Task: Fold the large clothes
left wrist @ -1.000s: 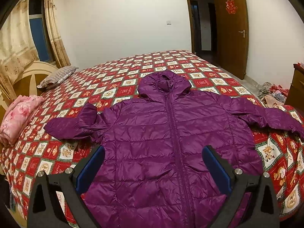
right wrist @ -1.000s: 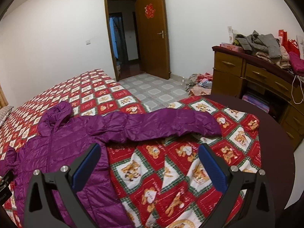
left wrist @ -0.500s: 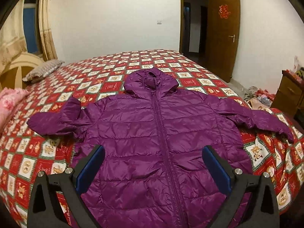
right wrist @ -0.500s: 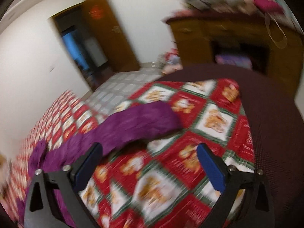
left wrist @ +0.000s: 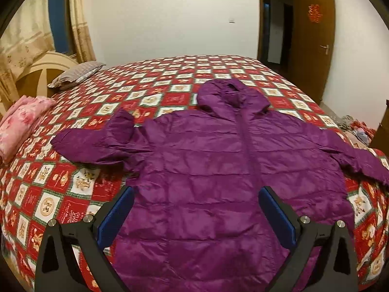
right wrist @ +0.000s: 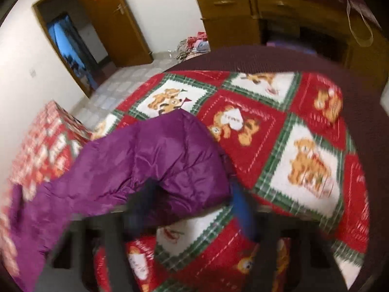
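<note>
A purple hooded down jacket (left wrist: pixel 218 170) lies front up and spread flat on the red patterned bed (left wrist: pixel 73 185), hood towards the far side, both sleeves out to the sides. My left gripper (left wrist: pixel 194 209) is open and empty above the jacket's lower body. In the blurred right wrist view, my right gripper (right wrist: pixel 192 206) has its fingers at either side of the cuff of the jacket's sleeve (right wrist: pixel 150 160). The fingers stand closer together than before, but the blur hides whether they grip the cuff.
A pink folded blanket (left wrist: pixel 22 121) and a grey pillow (left wrist: pixel 75 75) lie at the bed's left by the headboard. A wooden dresser (right wrist: pixel 279 12) stands beyond the bed's right corner. Clothes lie on the floor (right wrist: pixel 194 45) near the open door (left wrist: pixel 313 39).
My right gripper moved forward and down onto the sleeve cuff and its fingers narrowed around it. My left gripper drifted left over the jacket, still open.
</note>
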### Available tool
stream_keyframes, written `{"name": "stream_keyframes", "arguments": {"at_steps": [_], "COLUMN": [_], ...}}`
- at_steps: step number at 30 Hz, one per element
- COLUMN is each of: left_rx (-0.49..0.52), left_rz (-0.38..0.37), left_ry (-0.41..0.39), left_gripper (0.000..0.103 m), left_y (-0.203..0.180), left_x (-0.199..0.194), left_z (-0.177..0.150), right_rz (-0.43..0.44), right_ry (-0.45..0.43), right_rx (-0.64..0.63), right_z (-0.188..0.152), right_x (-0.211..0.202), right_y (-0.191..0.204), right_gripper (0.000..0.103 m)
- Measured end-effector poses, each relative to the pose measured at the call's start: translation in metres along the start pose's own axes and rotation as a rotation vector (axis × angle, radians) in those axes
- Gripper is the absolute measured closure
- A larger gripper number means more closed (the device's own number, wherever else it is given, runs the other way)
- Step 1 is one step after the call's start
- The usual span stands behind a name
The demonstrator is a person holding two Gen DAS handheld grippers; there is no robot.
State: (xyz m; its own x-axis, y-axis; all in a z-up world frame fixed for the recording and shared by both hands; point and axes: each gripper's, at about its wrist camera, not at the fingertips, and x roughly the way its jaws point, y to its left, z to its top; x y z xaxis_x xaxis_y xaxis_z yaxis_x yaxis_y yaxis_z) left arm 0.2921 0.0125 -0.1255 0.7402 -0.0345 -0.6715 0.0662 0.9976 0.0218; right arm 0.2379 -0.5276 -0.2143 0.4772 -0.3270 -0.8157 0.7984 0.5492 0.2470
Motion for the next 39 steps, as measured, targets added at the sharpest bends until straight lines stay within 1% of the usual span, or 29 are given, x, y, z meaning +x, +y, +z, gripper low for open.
{"name": "stream_keyframes", "arguments": {"at_steps": [1,3,5,6,7,11,14,16,17,18,19,21,22,25,27,28,30,31,33,34,35,36,37,38,39], "left_rx": [-0.007,-0.021,-0.037,-0.047,-0.057,-0.102,-0.117,-0.131,-0.14,-0.146,-0.153,-0.164,-0.172,-0.203,-0.233,-0.245,-0.265,-0.273,-0.286,-0.294,-0.302,-0.311,-0.321,-0.334,-0.344], "left_rz": [0.001,0.005,0.015,0.015,0.014,0.011,0.019,0.025,0.027,0.031,0.042,0.063,0.079,0.119,0.143,0.153,0.181,0.193,0.218,0.236,0.252,0.26,0.263,0.264,0.265], "left_ry": [0.002,0.006,0.007,0.004,-0.002,-0.034,-0.046,-0.056,-0.061,-0.064,-0.069,-0.08,-0.085,-0.09,-0.088,-0.088,-0.093,-0.095,-0.098,-0.097,-0.093,-0.09,-0.087,-0.083,-0.078], "left_gripper": [0.001,0.001,0.001,0.001,0.001,0.001,0.001,0.001,0.001,0.001,0.001,0.001,0.001,0.001,0.001,0.001,0.001,0.001,0.001,0.001,0.001,0.001,0.001,0.001,0.001], "left_y": [0.005,0.015,0.025,0.03,0.034,0.052,0.062,0.071,0.077,0.082,0.088,0.099,0.107,0.131,0.148,0.156,0.172,0.179,0.192,0.199,0.206,0.212,0.218,0.225,0.23], "left_x": [0.002,0.006,0.009,0.008,0.007,0.005,0.002,0.0,-0.002,-0.003,-0.005,-0.007,-0.008,-0.008,-0.006,-0.004,-0.001,0.001,0.005,0.009,0.013,0.017,0.021,0.026,0.03], "left_z": [0.001,0.002,0.004,0.005,0.006,0.009,0.011,0.012,0.012,0.012,0.011,0.01,0.009,0.006,0.003,0.002,-0.001,-0.002,-0.003,-0.003,-0.003,-0.002,-0.001,0.0,0.0], "right_rz": [-0.02,-0.009,0.007,0.014,0.037,0.164,0.273,0.342,0.392,0.426,0.483,0.554,0.606,0.7,0.739,0.768,0.791,0.807,0.822,0.838,0.857,0.867,0.883,0.904,0.936], "right_ry": [-0.013,-0.02,-0.027,-0.043,-0.083,-0.198,-0.246,-0.259,-0.258,-0.253,-0.235,-0.202,-0.176,-0.114,-0.081,-0.043,0.007,0.036,0.067,0.09,0.109,0.119,0.14,0.164,0.192], "right_rx": [-0.023,-0.044,-0.09,-0.116,-0.157,-0.294,-0.426,-0.509,-0.555,-0.581,-0.623,-0.675,-0.708,-0.787,-0.826,-0.849,-0.87,-0.886,-0.907,-0.918,-0.917,-0.916,-0.924,-0.928,-0.921], "right_z": [0.0,0.002,0.005,0.006,0.007,0.002,-0.014,-0.031,-0.044,-0.053,-0.071,-0.092,-0.113,-0.16,-0.182,-0.202,-0.219,-0.236,-0.253,-0.266,-0.274,-0.281,-0.291,-0.296,-0.3], "right_x": [0.0,0.0,-0.005,-0.012,-0.028,-0.096,-0.148,-0.171,-0.184,-0.189,-0.199,-0.204,-0.209,-0.214,-0.211,-0.208,-0.193,-0.187,-0.176,-0.168,-0.165,-0.16,-0.154,-0.153,-0.152], "right_y": [0.002,0.001,0.006,0.011,0.02,0.066,0.119,0.155,0.178,0.192,0.216,0.246,0.268,0.31,0.331,0.347,0.365,0.376,0.39,0.397,0.401,0.411,0.416,0.418,0.419], "right_gripper": [0.068,0.081,0.088,0.088,0.088,0.089,0.089,0.089,0.089,0.089,0.089,0.089,0.089,0.089,0.089,0.089,0.089,0.089,0.088,0.088,0.083,0.074,0.061,0.026,0.004]}}
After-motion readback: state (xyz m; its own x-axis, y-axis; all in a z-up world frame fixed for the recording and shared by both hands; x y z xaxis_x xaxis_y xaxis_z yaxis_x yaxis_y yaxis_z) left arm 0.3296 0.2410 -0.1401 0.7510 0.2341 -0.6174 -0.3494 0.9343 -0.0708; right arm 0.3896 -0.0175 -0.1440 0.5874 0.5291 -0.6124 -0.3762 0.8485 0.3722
